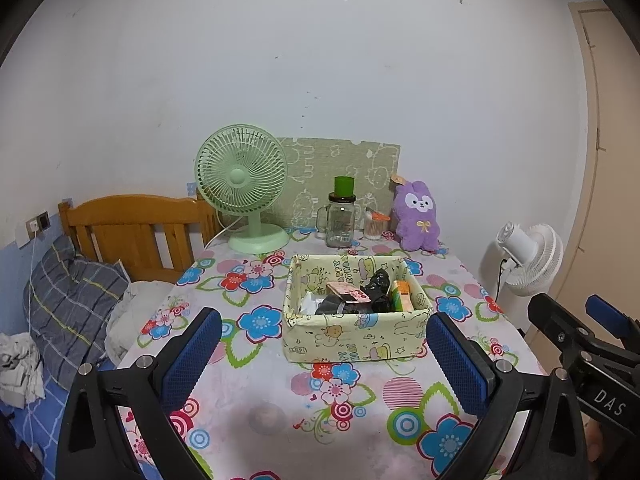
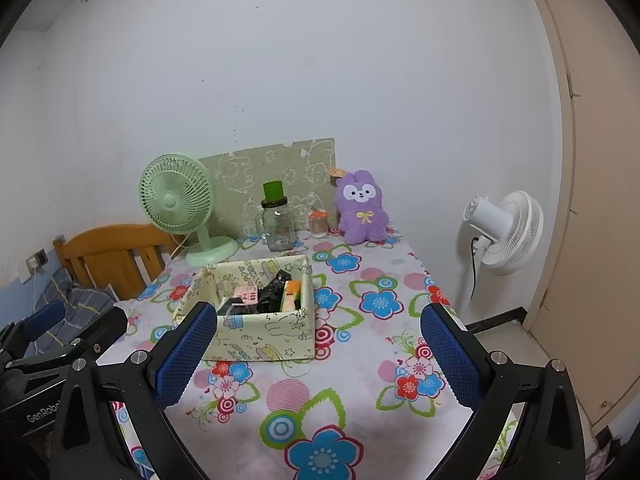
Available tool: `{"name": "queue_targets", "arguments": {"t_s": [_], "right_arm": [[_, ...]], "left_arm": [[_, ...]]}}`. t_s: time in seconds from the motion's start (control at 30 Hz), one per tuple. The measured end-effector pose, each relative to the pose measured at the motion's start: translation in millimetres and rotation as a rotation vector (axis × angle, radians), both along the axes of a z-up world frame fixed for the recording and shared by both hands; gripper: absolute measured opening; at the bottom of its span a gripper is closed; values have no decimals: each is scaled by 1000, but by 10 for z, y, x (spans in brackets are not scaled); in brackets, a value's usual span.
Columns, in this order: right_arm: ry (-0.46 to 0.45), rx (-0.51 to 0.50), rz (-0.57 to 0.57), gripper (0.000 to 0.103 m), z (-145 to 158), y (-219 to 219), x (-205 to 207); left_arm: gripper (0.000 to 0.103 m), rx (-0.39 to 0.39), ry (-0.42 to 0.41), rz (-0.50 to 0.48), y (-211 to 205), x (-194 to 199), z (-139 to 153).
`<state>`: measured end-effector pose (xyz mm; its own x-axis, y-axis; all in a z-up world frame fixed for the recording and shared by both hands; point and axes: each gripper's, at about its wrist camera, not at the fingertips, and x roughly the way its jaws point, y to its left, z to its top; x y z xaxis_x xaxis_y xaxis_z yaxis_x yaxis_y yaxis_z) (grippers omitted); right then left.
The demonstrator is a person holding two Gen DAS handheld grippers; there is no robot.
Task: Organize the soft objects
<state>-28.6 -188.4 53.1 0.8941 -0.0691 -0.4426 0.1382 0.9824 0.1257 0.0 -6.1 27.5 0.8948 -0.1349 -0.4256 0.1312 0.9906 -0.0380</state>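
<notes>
Purple plush rabbit (image 1: 418, 216) seated upright at bench (image 1: 280, 392) rear, fabric box (image 1: 356, 338) filled with small packets, left gripper (image 1: 324, 356) and right gripper (image 2: 320, 354) both spread wide, nothing held.

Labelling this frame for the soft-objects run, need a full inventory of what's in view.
plush bunny: 1, purple, back right of table by wall
fabric bin: 1, pale yellow print, table centre, holds mixed small items
desk fan: 1, green, back left of table
glass jar mug: 1, clear, green cup on top, back centre
cotton swab jar: 1, clear, orange lid, beside bunny
tablecloth: 1, floral
floor fan: 1, white, right of table
pillow: 1, grey plaid, left
left gripper: open, empty
right gripper: open, empty
</notes>
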Motion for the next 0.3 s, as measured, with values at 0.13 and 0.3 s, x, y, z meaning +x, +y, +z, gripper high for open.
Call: {"name": "queue_targets", "arguments": {"t_s": [0.13,0.3], "right_arm": [[3,11,-3,103,-18,-22,-13],[3,16,1,103,-27,-32,-11]], "left_arm": [[103,6,2,-1,-23,0,-4],[103,6,3,2,-24,9,-8]]}}
